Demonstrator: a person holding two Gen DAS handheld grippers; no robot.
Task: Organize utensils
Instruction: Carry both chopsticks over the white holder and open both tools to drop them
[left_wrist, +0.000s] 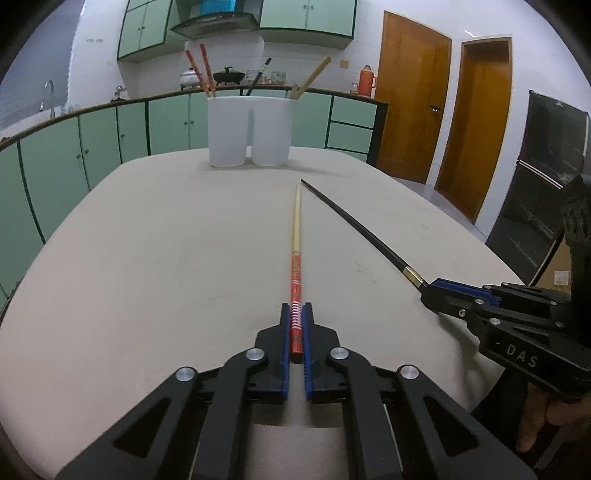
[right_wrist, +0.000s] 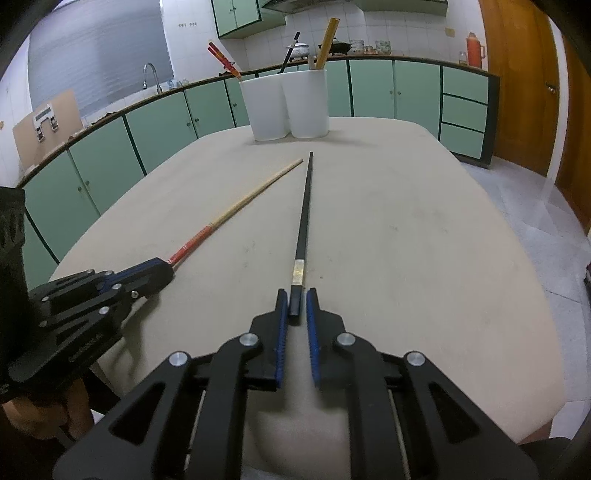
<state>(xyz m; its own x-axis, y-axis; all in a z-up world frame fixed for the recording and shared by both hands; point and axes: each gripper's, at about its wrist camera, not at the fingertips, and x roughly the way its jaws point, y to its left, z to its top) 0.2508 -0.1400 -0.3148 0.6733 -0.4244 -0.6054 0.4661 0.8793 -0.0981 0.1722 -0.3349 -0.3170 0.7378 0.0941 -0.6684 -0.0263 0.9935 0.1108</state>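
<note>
Now both chopsticks are gripped at their near ends: left gripper (left_wrist: 296, 325) jaws clamp the red chopstick (left_wrist: 295, 258), right gripper (right_wrist: 295, 306) jaws the black chopstick (right_wrist: 304, 206). Next, I judge, each must be lifted and stood in the white holder (left_wrist: 251, 129) at the table's (left_wrist: 147, 258) far end.

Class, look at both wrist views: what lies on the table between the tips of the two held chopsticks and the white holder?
Nothing: bare table separates the red chopstick and black chopstick from the white holder. Both views show it.

Green cabinets (left_wrist: 166, 125), a range hood (left_wrist: 214, 22), wooden doors (left_wrist: 413, 99) and an orange thermos (left_wrist: 366, 80).
</note>
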